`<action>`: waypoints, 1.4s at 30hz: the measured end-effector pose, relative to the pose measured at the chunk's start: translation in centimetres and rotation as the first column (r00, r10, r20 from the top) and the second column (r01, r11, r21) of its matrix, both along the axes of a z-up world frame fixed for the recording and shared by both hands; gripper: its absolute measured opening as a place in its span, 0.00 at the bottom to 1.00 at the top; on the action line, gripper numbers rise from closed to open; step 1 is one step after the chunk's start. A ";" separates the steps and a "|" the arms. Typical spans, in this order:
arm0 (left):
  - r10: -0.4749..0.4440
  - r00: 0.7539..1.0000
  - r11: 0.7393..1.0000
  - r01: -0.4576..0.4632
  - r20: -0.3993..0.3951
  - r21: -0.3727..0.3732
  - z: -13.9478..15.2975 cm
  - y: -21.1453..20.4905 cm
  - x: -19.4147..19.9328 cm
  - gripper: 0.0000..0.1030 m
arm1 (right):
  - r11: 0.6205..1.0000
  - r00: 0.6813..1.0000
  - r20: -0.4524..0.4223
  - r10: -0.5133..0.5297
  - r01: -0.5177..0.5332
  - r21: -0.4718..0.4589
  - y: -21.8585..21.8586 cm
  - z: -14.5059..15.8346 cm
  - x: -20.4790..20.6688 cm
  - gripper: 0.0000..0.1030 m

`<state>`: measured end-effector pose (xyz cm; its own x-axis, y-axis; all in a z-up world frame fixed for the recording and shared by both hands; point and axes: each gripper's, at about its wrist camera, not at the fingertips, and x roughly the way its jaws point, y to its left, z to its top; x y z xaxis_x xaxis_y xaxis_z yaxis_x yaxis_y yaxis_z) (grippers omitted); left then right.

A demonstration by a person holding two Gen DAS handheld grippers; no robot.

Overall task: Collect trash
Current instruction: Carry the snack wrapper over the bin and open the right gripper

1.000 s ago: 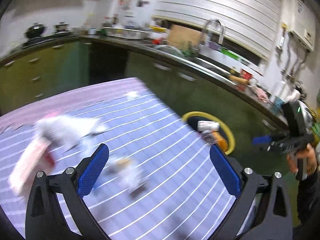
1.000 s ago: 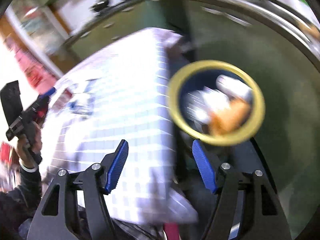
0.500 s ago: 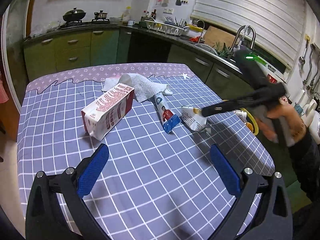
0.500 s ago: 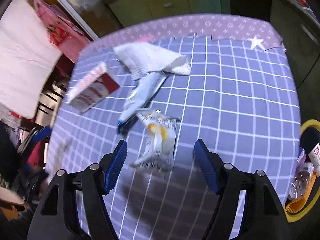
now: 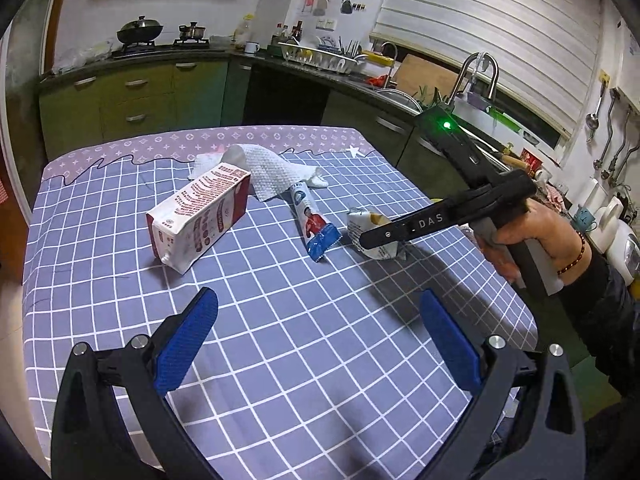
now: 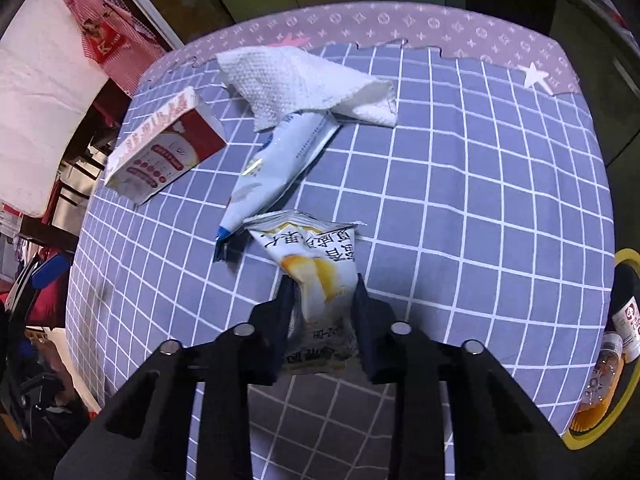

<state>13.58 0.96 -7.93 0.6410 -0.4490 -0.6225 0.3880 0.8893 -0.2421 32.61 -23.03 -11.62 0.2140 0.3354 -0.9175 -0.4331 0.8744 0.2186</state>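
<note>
**Right gripper closing around the snack wrapper on the checked table**

The right gripper [image 6: 320, 292] points steeply down at the table [image 6: 480, 208], which is covered with a blue checked cloth. A white and yellow snack wrapper [image 6: 316, 264] lies flat on the cloth with its near half between the two fingers; the far, torn end sticks out ahead of the fingertips. The jaws are closing, and both pads sit against the wrapper's sides, pinching it narrow where they meet it. From the left wrist view the same gripper reaches in from the right, held in the person's right hand [image 5: 532, 236], its tip down on the wrapper.

Just beyond the wrapper, touching or almost touching its far corner, lies a long pale-blue sachet [image 6: 280, 168], running diagonally away. Its far end is tucked under a crumpled white paper towel [image 6: 304, 84]. To the left of the sachet, apart from it, a red and white carton [image 6: 164, 152] lies on its side.

At the right edge of the right wrist view, off the table and lower, stands a yellow-rimmed bin [image 6: 624, 260] holding bottles.

The left gripper [image 5: 320, 344] hovers over the near part of the table with its blue pads wide apart and only bare cloth between them, well short of the carton.
</note>
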 end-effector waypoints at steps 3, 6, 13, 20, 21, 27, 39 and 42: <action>-0.002 1.000 1.000 0.002 -0.002 -0.006 0.0 -0.1 -0.1 0.93 | 1.000 1.000 0.019 -0.001 0.000 0.027 -0.8 0.8 -1.0 0.25; -0.006 1.000 1.000 0.006 -0.006 -0.004 -0.1 -0.3 0.0 0.93 | 0.998 0.998 0.048 -0.030 0.027 0.059 -3.1 2.4 -2.0 0.25; -0.022 1.000 1.000 0.022 -0.019 -0.009 -0.5 -1.0 0.3 0.93 | 0.954 0.950 0.101 -0.294 0.286 0.089 -15.6 5.4 -2.3 0.25; -0.047 0.998 0.999 0.047 -0.037 -0.006 -1.0 -2.3 1.1 0.93 | 0.826 0.824 0.078 -0.561 0.563 -0.005 -28.8 2.9 -2.7 0.25; -0.050 0.998 0.999 0.050 -0.039 -0.005 -1.0 -2.5 1.2 0.93 | 0.812 0.811 0.070 -0.581 0.584 -0.014 -30.1 2.2 -2.6 0.25; -0.080 0.996 0.996 0.081 -0.030 0.023 -0.8 -3.9 0.9 0.93 | 0.747 0.749 0.070 -0.659 0.662 -0.060 -33.7 0.1 -1.5 0.35; -0.068 0.997 0.992 0.070 -0.023 0.109 -0.7 -2.9 2.3 0.93 | 0.787 0.775 0.136 -0.617 0.612 0.079 -31.2 3.7 -7.1 0.58; -0.054 0.998 0.987 0.056 -0.014 0.151 -0.4 -2.1 3.2 0.93 | 0.809 0.796 0.146 -0.588 0.574 0.127 -29.5 4.5 -9.3 0.58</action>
